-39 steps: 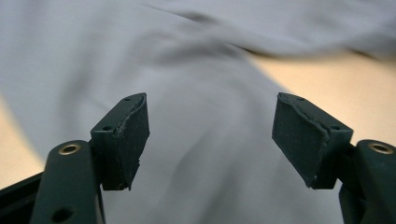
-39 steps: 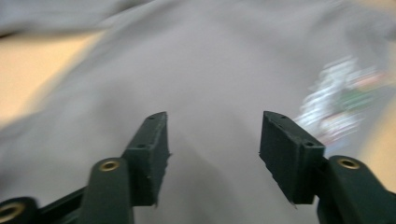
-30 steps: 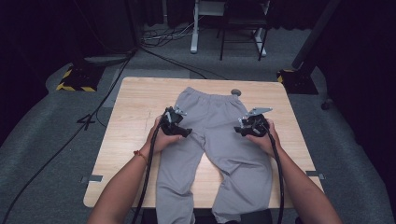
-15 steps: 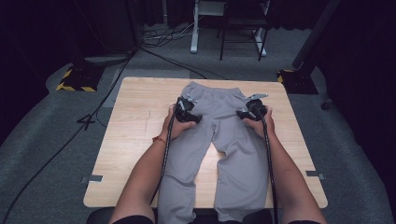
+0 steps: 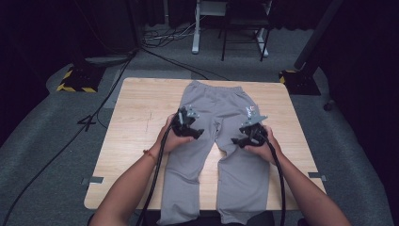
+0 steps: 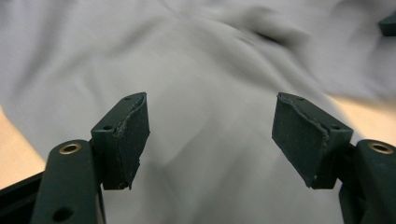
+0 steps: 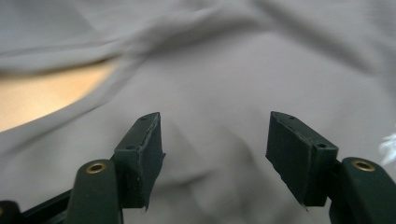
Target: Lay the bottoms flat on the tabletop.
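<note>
Grey sweatpants lie flat on the wooden table, waistband at the far side, and both legs run over the near edge. My left gripper hovers over the left thigh, open, with grey cloth beneath its jaws and nothing between them. My right gripper is over the right thigh. Its jaws have just been opening and stand apart above the cloth, gripping nothing. Both gripper views are blurred by motion.
Bare wood lies left and right of the pants. On the grey carpet behind the table are cables, white desk legs, a chair and a yellow-and-black striped base at the far left.
Both hands pushed out toward the waistband, then drew back toward the person to the thighs. The pants now lie flatter and straighter, with the waistband a little farther away.
</note>
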A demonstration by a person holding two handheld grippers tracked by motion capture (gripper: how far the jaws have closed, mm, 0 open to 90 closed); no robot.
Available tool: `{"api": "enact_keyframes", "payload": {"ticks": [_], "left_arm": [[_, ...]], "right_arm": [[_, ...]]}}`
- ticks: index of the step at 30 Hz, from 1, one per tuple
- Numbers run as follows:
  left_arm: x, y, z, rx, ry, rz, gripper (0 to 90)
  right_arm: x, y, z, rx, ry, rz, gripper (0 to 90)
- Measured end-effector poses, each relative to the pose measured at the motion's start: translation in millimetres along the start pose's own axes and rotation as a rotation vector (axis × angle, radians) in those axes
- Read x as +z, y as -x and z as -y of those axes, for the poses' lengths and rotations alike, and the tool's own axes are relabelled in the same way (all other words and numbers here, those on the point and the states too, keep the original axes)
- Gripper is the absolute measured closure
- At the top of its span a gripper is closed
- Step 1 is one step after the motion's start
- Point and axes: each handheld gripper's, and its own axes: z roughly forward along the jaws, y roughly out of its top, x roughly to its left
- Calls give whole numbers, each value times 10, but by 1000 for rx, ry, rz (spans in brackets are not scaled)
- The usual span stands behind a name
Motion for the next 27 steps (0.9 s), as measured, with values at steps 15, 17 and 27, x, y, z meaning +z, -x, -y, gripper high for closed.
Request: {"api": "enact_keyframes", "payload": {"ticks": [15, 17, 27], "left_arm": [[-427, 656, 723, 63, -81, 85, 270], [-450, 705, 748, 67, -79, 90, 271], [-529, 950, 877, 67, -39, 100, 267]], "right_arm": [[-574, -554, 536, 88, 33, 7, 379], [-594, -624, 542, 48, 19, -20, 369], [-714, -946, 817, -1, -20, -110, 361]]}}
